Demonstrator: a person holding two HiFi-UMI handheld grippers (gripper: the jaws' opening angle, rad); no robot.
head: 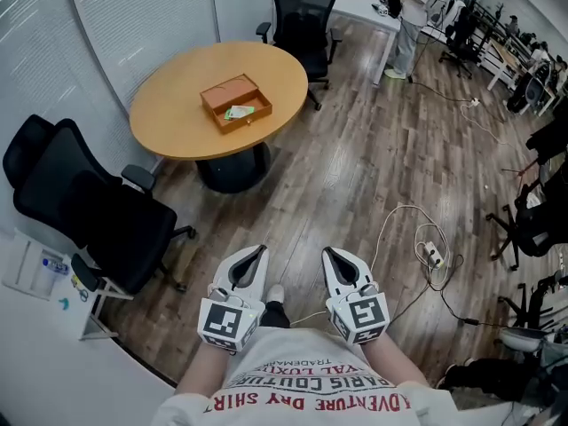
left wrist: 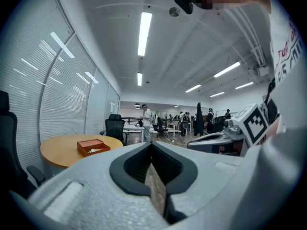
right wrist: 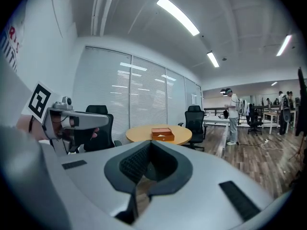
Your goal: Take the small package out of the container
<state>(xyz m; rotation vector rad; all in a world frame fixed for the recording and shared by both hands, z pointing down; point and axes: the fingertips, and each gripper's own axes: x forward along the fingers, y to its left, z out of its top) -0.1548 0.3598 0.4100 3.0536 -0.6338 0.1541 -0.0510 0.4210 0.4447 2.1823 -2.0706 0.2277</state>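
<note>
Left gripper (head: 256,252), right gripper (head: 331,253), both closed empty, we count one container (head: 245,123) (one small package (head: 238,111) inside), one table (head: 176,118).

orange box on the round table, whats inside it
A small green and white package lies in the open part of the orange box, nearer the camera. A flat orange panel covers the rest, so anything beneath it cannot be seen.
</note>
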